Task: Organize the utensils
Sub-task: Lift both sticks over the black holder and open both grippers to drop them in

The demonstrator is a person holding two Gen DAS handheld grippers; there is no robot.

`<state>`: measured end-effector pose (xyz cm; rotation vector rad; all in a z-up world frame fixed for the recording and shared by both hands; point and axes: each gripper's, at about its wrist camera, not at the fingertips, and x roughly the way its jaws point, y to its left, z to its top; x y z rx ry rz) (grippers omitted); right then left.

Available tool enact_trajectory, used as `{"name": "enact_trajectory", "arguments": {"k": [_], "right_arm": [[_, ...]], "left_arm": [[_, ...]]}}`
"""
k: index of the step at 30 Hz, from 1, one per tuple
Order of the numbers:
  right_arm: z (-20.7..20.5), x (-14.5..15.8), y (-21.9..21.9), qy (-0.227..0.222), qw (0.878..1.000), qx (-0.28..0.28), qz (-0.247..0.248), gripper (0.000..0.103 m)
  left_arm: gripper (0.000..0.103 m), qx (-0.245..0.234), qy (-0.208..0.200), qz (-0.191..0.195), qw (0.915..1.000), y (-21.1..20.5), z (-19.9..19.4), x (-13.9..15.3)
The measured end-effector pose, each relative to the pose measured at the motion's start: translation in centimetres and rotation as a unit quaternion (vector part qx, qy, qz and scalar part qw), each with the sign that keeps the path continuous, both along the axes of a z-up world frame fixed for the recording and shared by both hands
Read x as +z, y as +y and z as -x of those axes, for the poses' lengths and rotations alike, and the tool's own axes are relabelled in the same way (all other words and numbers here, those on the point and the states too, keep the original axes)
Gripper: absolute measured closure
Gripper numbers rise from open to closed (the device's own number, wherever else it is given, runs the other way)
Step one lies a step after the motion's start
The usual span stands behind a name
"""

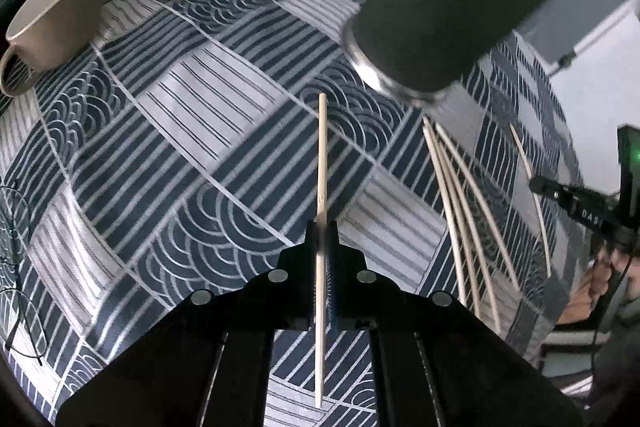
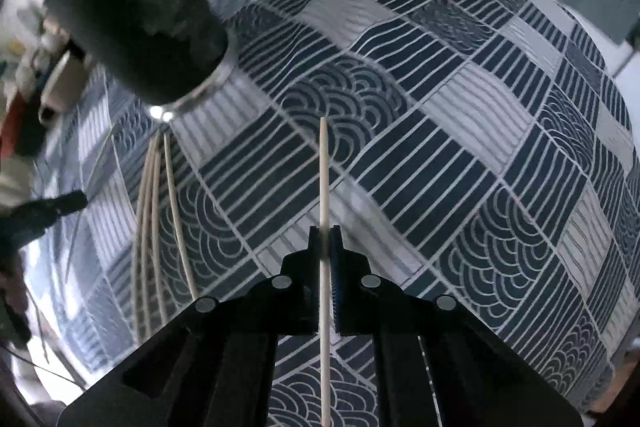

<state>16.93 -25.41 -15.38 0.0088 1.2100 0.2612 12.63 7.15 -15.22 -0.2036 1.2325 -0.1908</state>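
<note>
Over a blue-and-white patterned tablecloth (image 1: pixel 192 115), each hand-held gripper is clamped on a single chopstick. The left gripper (image 1: pixel 322 239) pinches its chopstick (image 1: pixel 321 163) partway along the shaft, the long axis running straight ahead between the fingers, tip pointing forward. The right gripper (image 2: pixel 325 243) holds a second chopstick (image 2: pixel 324 171) the same way.

The dark cup (image 1: pixel 448 7), tilted in both views, lies ahead and to the right of the left gripper, and ahead and to the left of the right gripper (image 2: pixel 136 11); it sits between the two arms, neither clearly nearer. Its mouth is not visible from here, so each stick would likely have to swing inward and tip up before it can drop in.

Loose chopsticks (image 1: pixel 460 211) lie on the cloth just below the cup, fanned lengthwise toward the person, with one more (image 1: pixel 532 195) off to the right. They seem to touch the cup's base, though blur makes that uncertain.

A beige mug (image 1: pixel 52 15) stands well apart at the far left. Thin black cables (image 1: pixel 16 227) trail along the left edge. Nothing blocks the path from either tip to the cup.
</note>
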Motion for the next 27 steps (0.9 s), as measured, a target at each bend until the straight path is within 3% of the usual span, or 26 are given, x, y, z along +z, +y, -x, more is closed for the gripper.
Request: {"name": "enact_trajectory", "arguments": {"k": [8,19,27], "right_arm": [[-2.3,5.6,-0.5,-0.049,0.995,-0.006,-0.081,0.098],[-6.9,15.5,3.5,-0.147,0.983,0.033,-0.100,0.098],[-9.2,20.3,6.7,-0.191,0.972,0.059,-0.122,0.098]], "left_arm": [[0.098,0.022,-0.058,0.001,0.9981,2.2,-2.7,5.7],[0.098,0.033,-0.162,-0.002,0.9862,1.8,-8.1,15.2],[0.098,0.011,-0.207,0.010,0.9782,-1.0,-10.8,19.0]]}}
